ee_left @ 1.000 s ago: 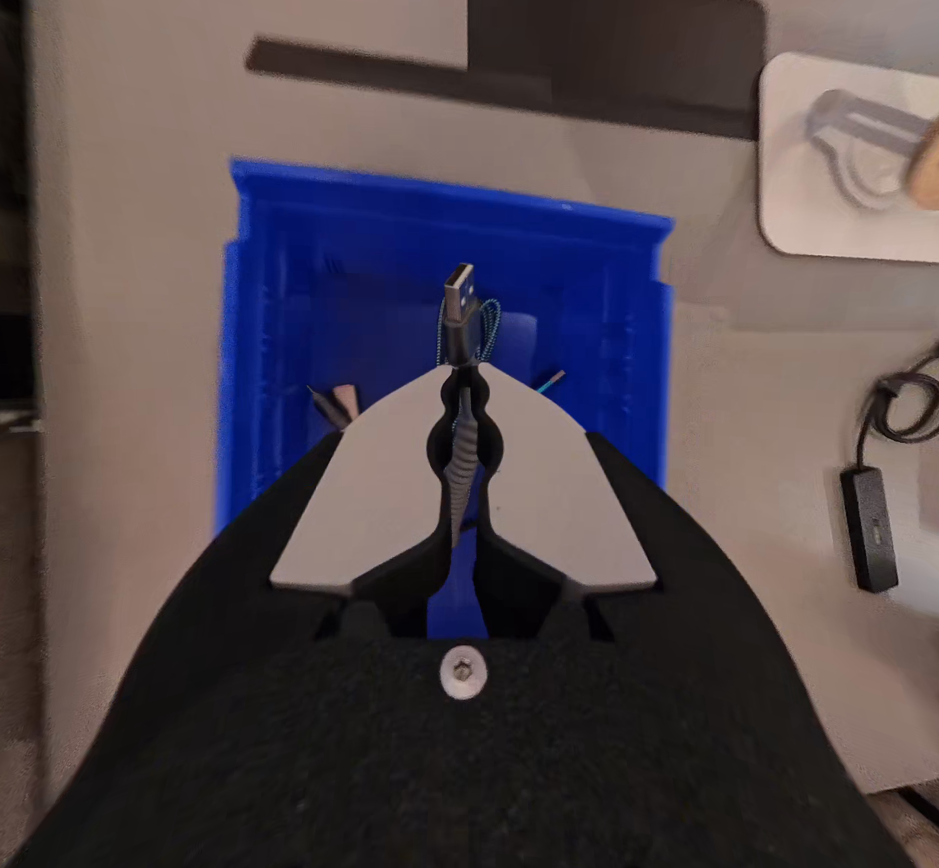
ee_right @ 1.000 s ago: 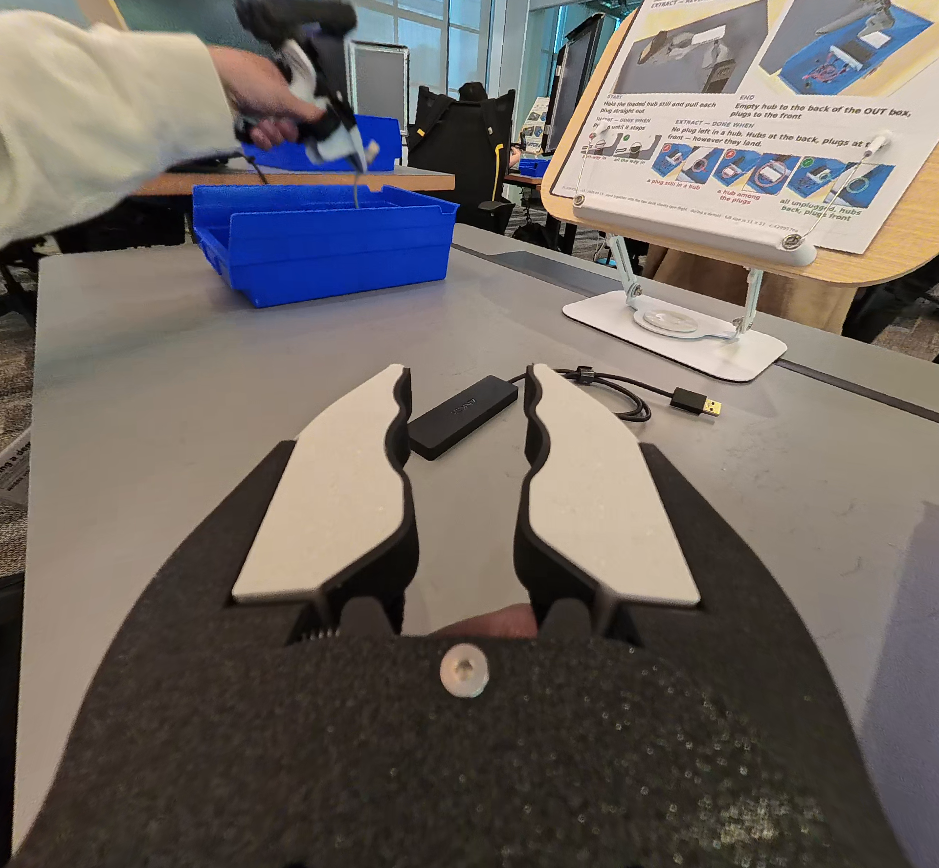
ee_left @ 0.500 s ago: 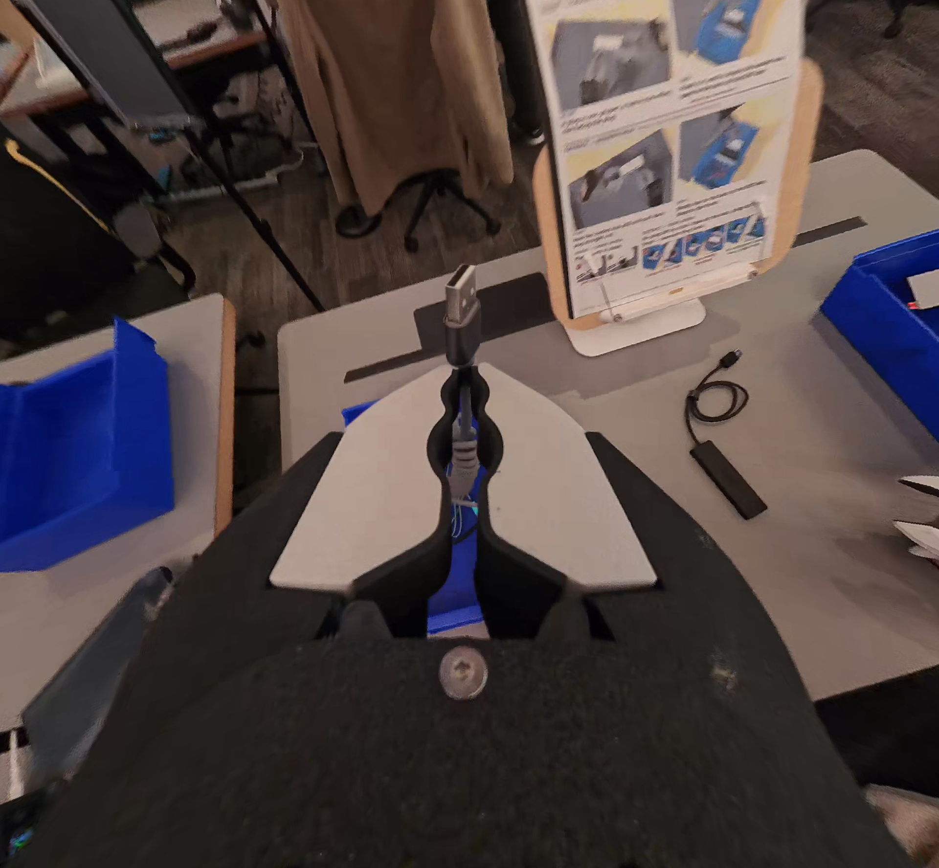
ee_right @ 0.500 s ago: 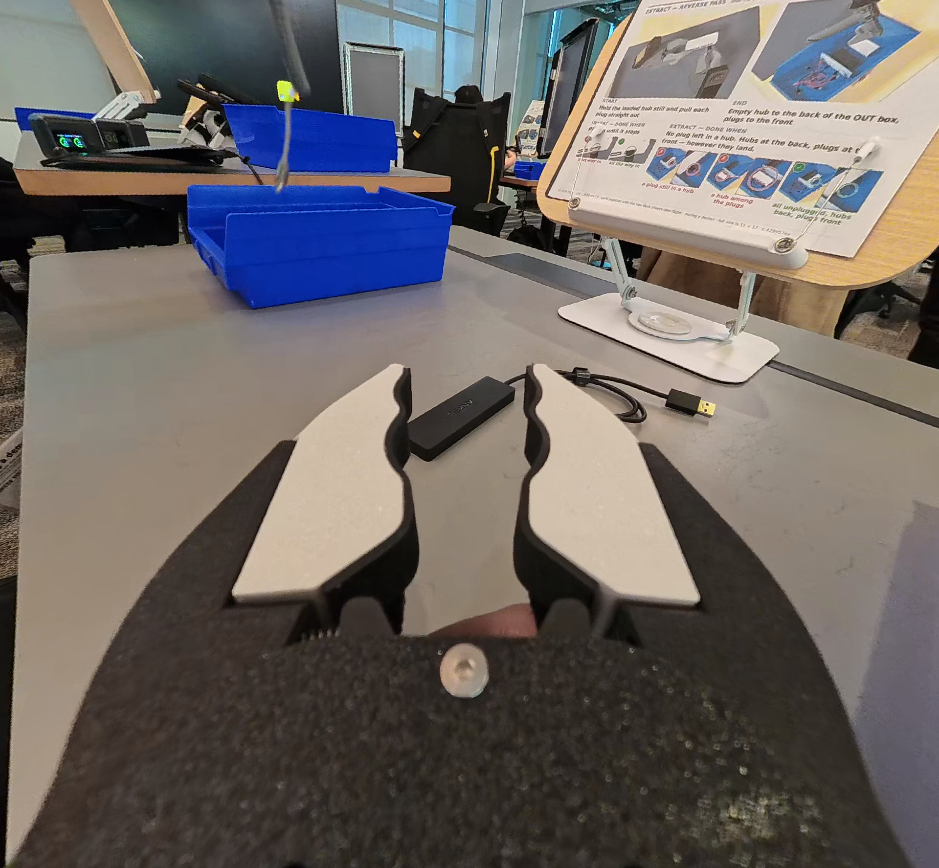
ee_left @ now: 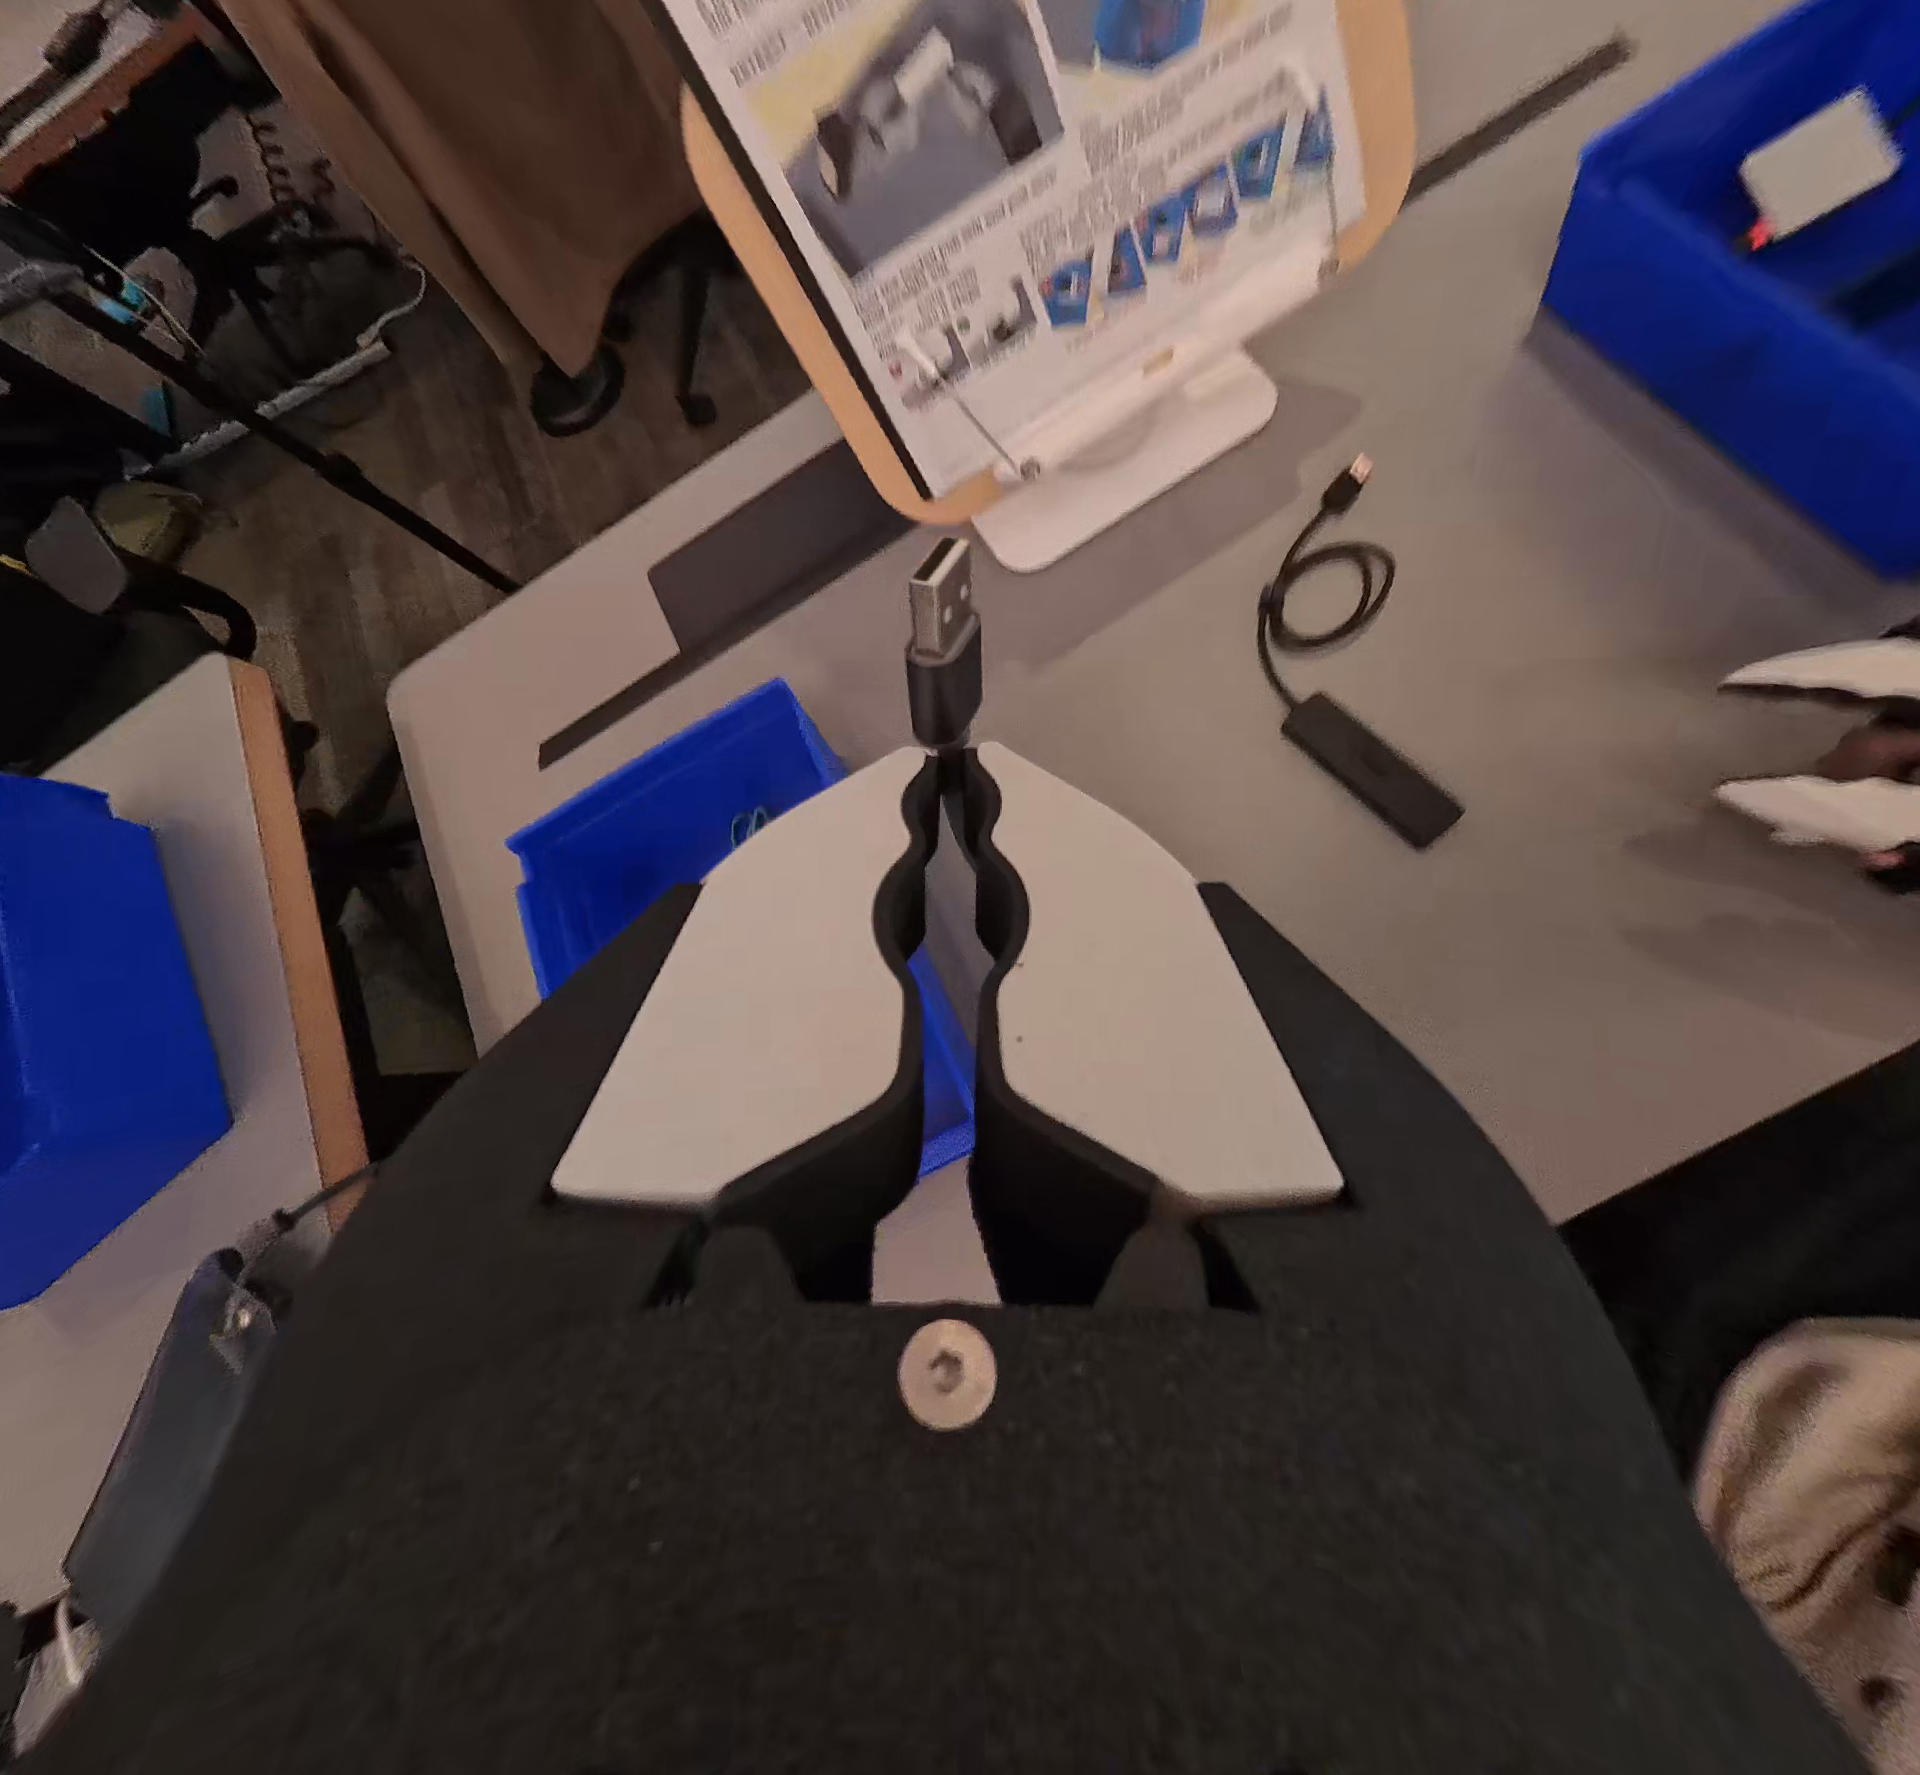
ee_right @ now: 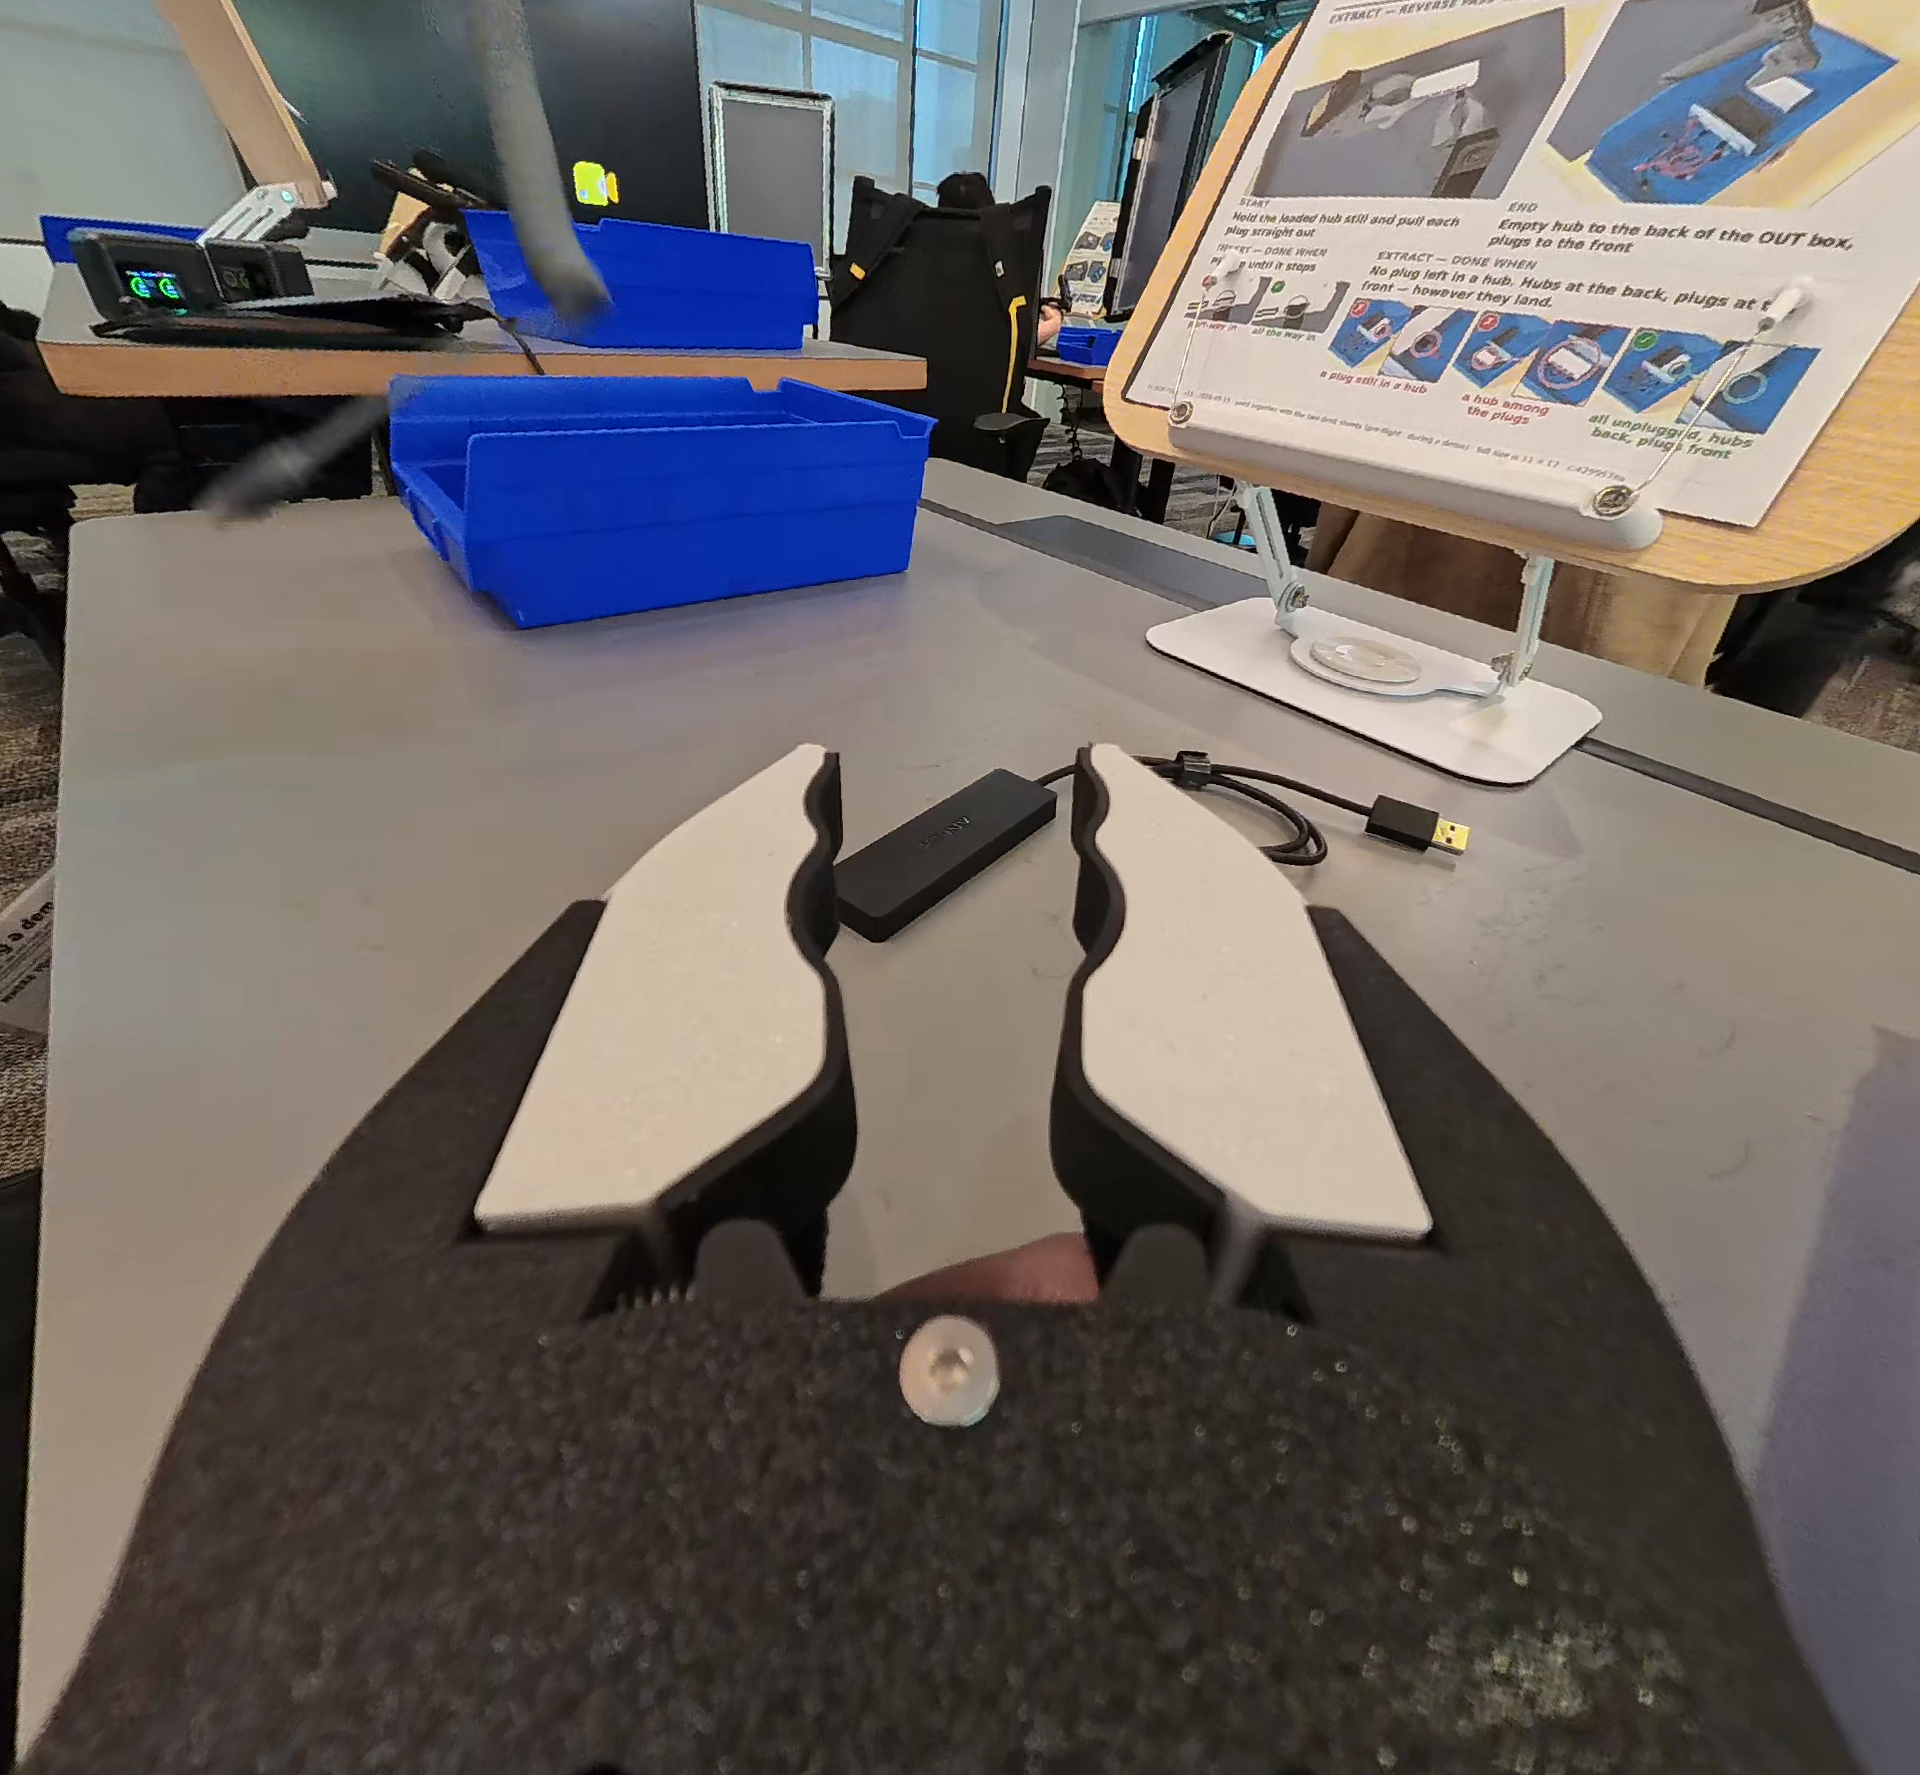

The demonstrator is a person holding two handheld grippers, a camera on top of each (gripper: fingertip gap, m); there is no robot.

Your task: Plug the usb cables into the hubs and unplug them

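The hub (ee_right: 943,852) is seen lying flat on the grey counter (ee_right: 416,790), just beyond the tips of the right claw (ee_right: 954,795) and in line with the gap between them. Its long axis is set slantwise, the near end to the left and the far end to the right, where its own lead (ee_right: 1262,806) loops once and ends in a gold-tipped plug (ee_right: 1418,832) resting on the counter. It is a slim, black, flat bar. The right claw is held open and empty, low over the counter, and is judged much the nearer of the two to the hub.

In the left wrist view the hub (ee_left: 1371,783) is found to the right of the left claw (ee_left: 948,751) and well apart from it. That claw is closed on a USB cable just behind its plug (ee_left: 943,645), which stands out past the fingertips with the silver end pointing away; the slack hangs blurred at the upper left of the right wrist view. For insertion, the plug would probably have to be swung right and lined up with the hub's ports, whose side cannot be told.

Farther out, a blue bin (ee_right: 665,489) sits at the far left and a stand with an instruction sheet (ee_right: 1538,198) at the far right.
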